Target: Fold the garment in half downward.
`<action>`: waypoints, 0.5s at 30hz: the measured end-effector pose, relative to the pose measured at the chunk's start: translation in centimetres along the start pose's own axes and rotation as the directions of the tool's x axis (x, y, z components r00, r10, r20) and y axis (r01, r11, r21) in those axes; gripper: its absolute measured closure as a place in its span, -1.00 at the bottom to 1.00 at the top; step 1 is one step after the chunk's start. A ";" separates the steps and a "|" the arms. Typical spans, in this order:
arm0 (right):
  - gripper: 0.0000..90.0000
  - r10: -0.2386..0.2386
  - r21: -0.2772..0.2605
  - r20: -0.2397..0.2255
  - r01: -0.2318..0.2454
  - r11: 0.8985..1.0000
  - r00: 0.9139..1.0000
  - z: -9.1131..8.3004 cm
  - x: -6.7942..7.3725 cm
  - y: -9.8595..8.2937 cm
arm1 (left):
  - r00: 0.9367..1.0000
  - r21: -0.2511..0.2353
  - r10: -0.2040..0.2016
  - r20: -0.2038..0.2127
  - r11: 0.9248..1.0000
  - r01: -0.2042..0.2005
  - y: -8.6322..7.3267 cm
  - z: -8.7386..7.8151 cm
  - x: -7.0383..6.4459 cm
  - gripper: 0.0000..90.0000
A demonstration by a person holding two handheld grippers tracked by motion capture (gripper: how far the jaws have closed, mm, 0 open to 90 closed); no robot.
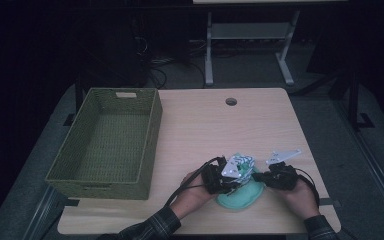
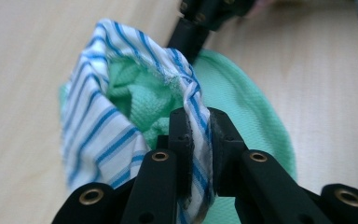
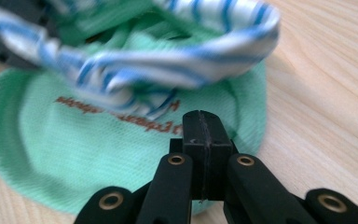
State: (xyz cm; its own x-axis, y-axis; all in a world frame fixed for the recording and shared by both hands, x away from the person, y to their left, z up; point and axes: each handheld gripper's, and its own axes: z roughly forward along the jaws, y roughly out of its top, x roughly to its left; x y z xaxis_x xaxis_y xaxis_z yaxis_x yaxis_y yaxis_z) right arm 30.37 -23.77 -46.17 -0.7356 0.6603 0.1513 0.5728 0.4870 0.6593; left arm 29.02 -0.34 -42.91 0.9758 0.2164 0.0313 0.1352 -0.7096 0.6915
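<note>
Cloth fills most of what my two claws look at: a mint-green knitted fabric piece (image 1: 240, 197) with a rounded edge lies flat on the near part of the pale wooden table (image 1: 205, 125), between my hands, and a white cloth with blue stripes (image 1: 241, 162) sits bunched on its far side.

My left claw (image 2: 198, 135) has its jaws drawn nearly together, clamped on an edge of the striped cloth; the fabric runs down between the two black pads, and its rim stands up in an open loop with green folds inside. In the high view this left claw (image 1: 219, 179) sits at the left edge of the green piece, with my left hand (image 1: 192, 192) behind it.

My right claw (image 3: 203, 135) has its jaws pressed fully together, pad against pad. Their tips lie at the near edge of the green piece, just below a line of reddish-brown lettering that is too blurred to read; I cannot tell whether any fabric is pinched between them. From above, it (image 1: 276, 177) lies at the right edge of the green piece.

Left of all this, well apart, stands an olive-green woven rectangular basket (image 1: 150, 135).
</note>
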 end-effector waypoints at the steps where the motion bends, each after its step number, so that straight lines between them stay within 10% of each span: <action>1: 0.99 -0.002 0.004 0.002 0.002 1.000 1.000 0.1 -0.1 0.0 | 1.000 -0.001 -0.005 0.014 1.000 0.005 -0.1 0.0 0.0 0.76; 8: 0.99 0.000 0.025 0.004 0.000 1.000 1.000 0.6 -0.2 0.1 | 0.996 -0.064 -0.046 0.077 0.997 0.051 0.3 -1.1 0.5 0.37; 15: 0.99 -0.014 0.030 0.010 0.013 0.999 1.000 0.2 0.0 0.0 | 0.996 -0.118 -0.073 0.048 0.990 0.079 0.9 -2.7 1.7 0.20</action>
State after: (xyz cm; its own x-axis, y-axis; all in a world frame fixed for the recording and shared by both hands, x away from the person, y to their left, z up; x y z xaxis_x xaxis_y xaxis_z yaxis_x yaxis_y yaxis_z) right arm 30.48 -23.67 -46.32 -0.7397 0.6593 0.1348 0.5734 0.5126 0.6391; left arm 30.34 1.24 -40.27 0.9704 0.2354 -0.0541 0.1901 -0.6060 0.7724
